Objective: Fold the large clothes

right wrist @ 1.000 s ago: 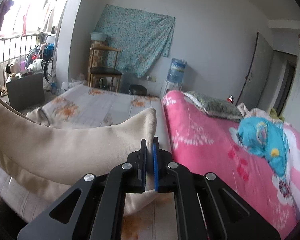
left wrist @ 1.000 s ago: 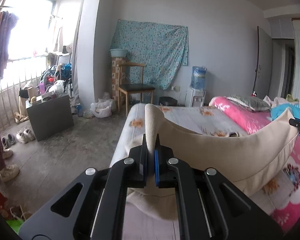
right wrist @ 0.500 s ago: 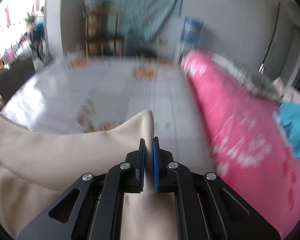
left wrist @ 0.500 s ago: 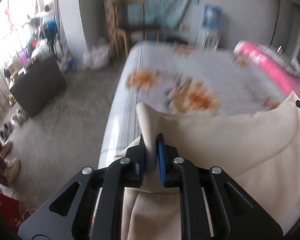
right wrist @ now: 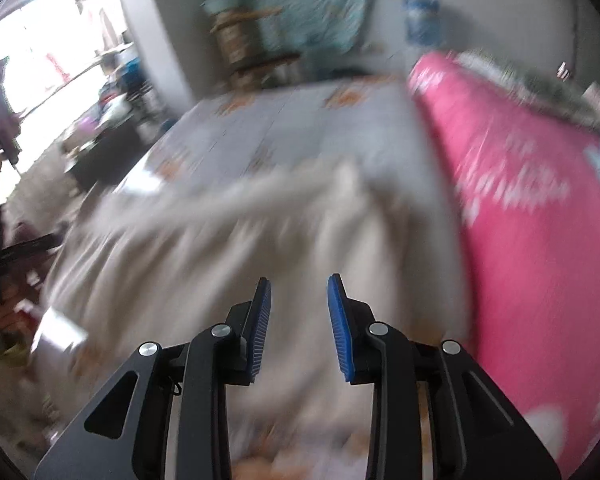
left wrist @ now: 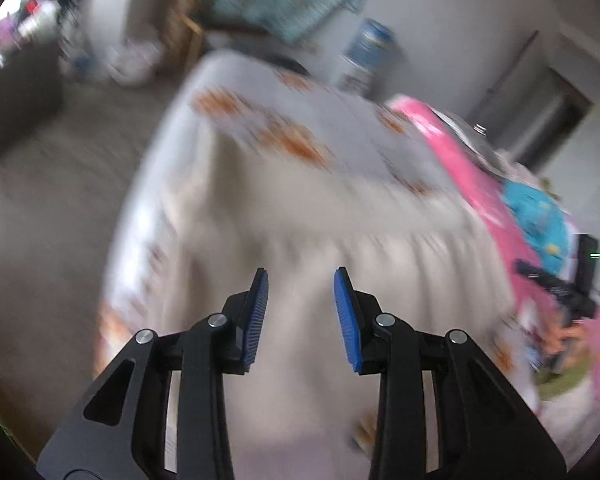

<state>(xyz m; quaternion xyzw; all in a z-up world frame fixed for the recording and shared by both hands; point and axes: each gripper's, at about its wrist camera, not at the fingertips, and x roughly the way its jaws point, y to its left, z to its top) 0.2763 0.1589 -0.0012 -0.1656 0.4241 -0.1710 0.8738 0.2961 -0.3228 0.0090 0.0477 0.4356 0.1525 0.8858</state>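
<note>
Lying spread on the flowered bedsheet, a cream garment sits beneath both tools, gripped by neither. The left gripper and the right gripper each hold their blue-padded fingers wide apart above the cloth, beside a pink quilt. Both views are blurred.

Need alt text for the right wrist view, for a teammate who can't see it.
The right gripper is open and empty above a cream garment spread on the bed. A pink quilt lies to the right; the picture is motion-blurred.
</note>
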